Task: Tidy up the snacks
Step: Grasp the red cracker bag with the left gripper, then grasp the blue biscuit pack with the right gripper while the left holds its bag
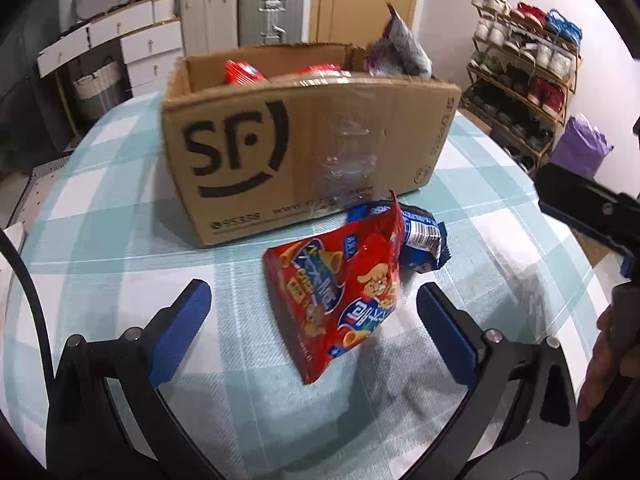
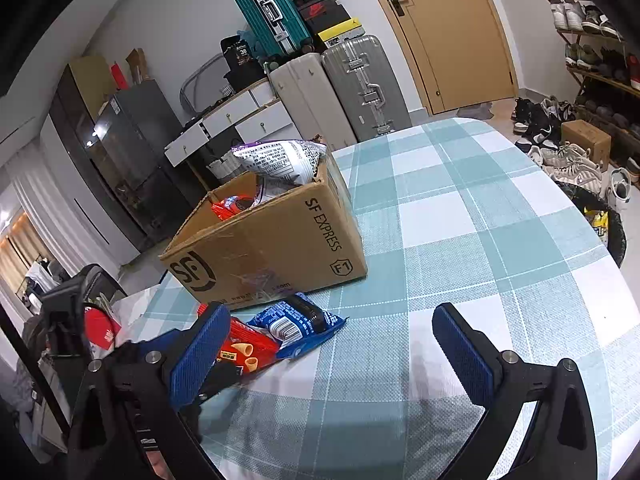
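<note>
While flat, red snack bag (image 1: 340,300) points boxward

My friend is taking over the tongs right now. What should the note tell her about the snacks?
Left tongs: open, nothing held, with the red bag lying between the fingers.
Right tongs: open, nothing held, above the bare tablecloth.
Box: on the table, already holding red packs and a purple-and-white bag that sticks out over the rim.
Left to do: two snacks are on the table in front of the box, the red bag and a blue pack beside it. Probably grab the red bag first, since the left tongs are lined up on it, then the blue pack.
</note>
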Demonstrator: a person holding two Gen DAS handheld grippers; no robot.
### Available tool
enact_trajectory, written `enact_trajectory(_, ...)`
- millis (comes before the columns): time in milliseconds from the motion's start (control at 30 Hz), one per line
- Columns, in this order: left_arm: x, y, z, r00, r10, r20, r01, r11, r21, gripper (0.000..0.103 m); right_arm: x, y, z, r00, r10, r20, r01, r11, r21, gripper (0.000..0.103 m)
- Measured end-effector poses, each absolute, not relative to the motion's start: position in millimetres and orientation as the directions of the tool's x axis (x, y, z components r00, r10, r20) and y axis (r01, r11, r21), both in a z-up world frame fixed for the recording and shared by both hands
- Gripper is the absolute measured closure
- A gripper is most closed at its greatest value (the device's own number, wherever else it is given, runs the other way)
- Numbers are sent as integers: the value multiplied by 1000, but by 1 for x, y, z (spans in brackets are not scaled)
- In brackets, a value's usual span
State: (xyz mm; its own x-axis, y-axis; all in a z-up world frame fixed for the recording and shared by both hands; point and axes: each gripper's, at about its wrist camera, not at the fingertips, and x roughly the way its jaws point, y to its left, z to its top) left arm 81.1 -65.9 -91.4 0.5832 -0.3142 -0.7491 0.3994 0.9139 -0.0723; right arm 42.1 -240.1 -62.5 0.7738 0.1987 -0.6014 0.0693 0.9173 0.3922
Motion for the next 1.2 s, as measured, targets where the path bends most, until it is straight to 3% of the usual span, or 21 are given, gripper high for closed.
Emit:
enact_trajectory(233, 100, -81, -110, 551, -342, -762, 409, 906, -111, 5, 43, -241, -66, 757, 216, -616, 67, 913, 402, 0)
enact_trajectory(300, 105, -84, -114, 550, -335, -765, 403, 909, -109, 18, 42, -245, -65, 765, 214, -608, 72, 909, 410, 0)
enact_trajectory(567, 127, -93, -132, 529, -369, -764, 388, 906, -170, 44, 38, -249, -66, 763, 218, -609, 85, 900, 428, 0)
enact_trajectory(767, 128, -94, -137, 510, -389, -768, 385, 901, -201, 53, 38, -245, -66, 756, 217, -618, 78, 907, 414, 0)
enact_trajectory(1200, 87, -58, -100, 562, -461, -687, 377, 882, -284, 54, 42, -245, -75, 739, 272, -616, 61, 884, 464, 0)
